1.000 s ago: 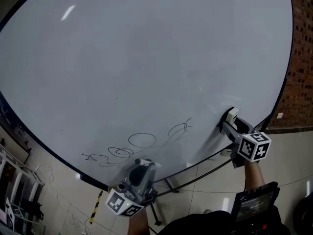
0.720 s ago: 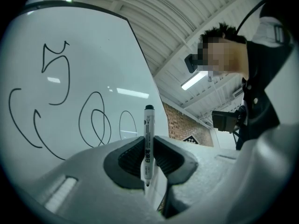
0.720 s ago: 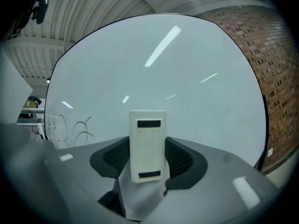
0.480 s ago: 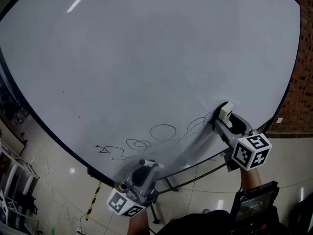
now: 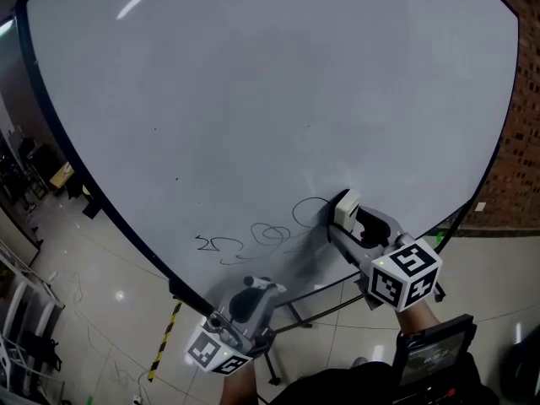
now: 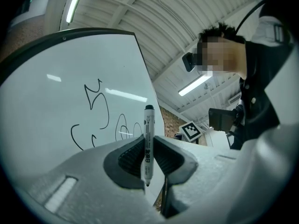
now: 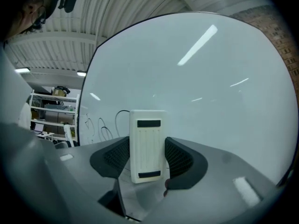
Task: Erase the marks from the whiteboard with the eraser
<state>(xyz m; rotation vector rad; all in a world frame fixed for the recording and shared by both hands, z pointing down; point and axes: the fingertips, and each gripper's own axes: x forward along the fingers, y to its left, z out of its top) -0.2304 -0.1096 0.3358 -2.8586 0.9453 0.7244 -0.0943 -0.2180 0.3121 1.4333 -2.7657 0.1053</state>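
A large whiteboard (image 5: 253,99) fills the head view, with black scribbled marks (image 5: 253,239) near its lower edge. My right gripper (image 5: 348,218) is shut on a white eraser (image 5: 344,208), pressed against the board at the right end of the marks, over a loop (image 5: 309,211). The right gripper view shows the eraser (image 7: 147,145) upright between the jaws, the marks (image 7: 100,127) to its left. My left gripper (image 5: 250,291) hangs below the board's edge, shut on a black-capped marker (image 6: 148,143). In the left gripper view the marks (image 6: 96,118) lie on the whiteboard (image 6: 56,92).
A black stand leg (image 5: 337,289) runs beneath the board. A brick wall (image 5: 519,142) rises at the right. The tiled floor (image 5: 93,310) has a yellow-black striped strip (image 5: 165,353) and a wire rack (image 5: 21,344) at the far left.
My right gripper has slid left along the board with the eraser, from its right part onto the right end of the marks. The rightmost scribble is gone. The left gripper has barely moved.
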